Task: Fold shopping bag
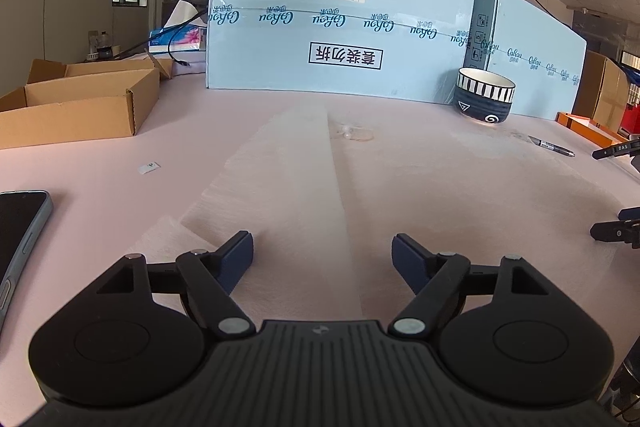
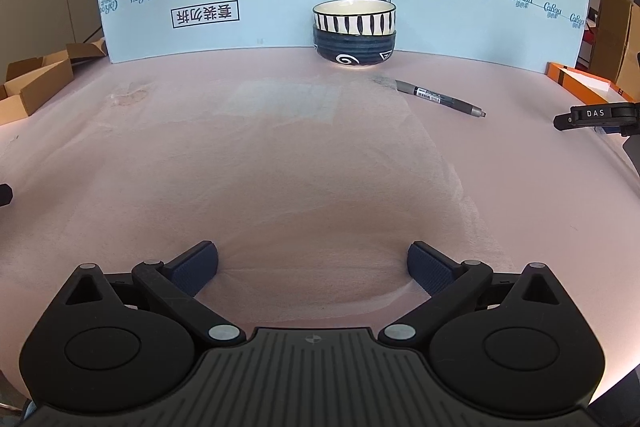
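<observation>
Both grippers point(image 1: 322, 251) point(image 2: 313, 264) agape over bag point(image 1: 288, 183)

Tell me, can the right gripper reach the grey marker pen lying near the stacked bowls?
Probably yes. The grey marker pen lies uncovered on the pink table surface, ahead and right of the right gripper, whose jaws stand open and empty. Nothing lies between them.
</observation>
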Action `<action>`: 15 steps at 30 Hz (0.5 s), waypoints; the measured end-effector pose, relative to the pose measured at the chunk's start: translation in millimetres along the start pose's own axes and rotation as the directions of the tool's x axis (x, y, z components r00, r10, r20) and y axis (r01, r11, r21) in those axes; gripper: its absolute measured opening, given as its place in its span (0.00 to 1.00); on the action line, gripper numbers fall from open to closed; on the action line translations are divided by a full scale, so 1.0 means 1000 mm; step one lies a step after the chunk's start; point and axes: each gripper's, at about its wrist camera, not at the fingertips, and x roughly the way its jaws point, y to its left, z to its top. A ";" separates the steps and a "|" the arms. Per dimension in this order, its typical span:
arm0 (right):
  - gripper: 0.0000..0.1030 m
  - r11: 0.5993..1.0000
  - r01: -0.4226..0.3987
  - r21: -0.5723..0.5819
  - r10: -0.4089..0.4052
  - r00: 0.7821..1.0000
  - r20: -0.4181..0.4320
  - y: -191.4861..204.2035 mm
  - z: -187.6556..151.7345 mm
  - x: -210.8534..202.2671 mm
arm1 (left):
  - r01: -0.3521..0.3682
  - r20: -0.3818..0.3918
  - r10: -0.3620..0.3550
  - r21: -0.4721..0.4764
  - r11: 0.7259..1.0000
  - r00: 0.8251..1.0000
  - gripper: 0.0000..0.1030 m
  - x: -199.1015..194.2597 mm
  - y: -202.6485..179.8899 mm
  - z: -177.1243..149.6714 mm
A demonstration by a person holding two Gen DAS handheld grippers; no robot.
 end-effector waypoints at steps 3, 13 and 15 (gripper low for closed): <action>0.18 1.000 -0.009 0.001 0.009 1.000 0.013 -0.001 0.004 -0.007 | 0.003 -0.001 -0.003 0.001 1.000 1.000 0.74 0.000 0.000 0.000; 0.08 0.986 0.086 0.146 -0.101 0.990 0.098 -0.055 0.023 -0.024 | -0.004 -0.012 0.004 0.027 1.000 1.000 0.76 0.001 -0.004 0.000; 0.19 0.977 0.087 0.194 -0.106 0.990 0.092 -0.071 0.028 -0.021 | -0.007 -0.014 0.008 0.033 0.999 1.000 0.76 0.001 -0.005 0.000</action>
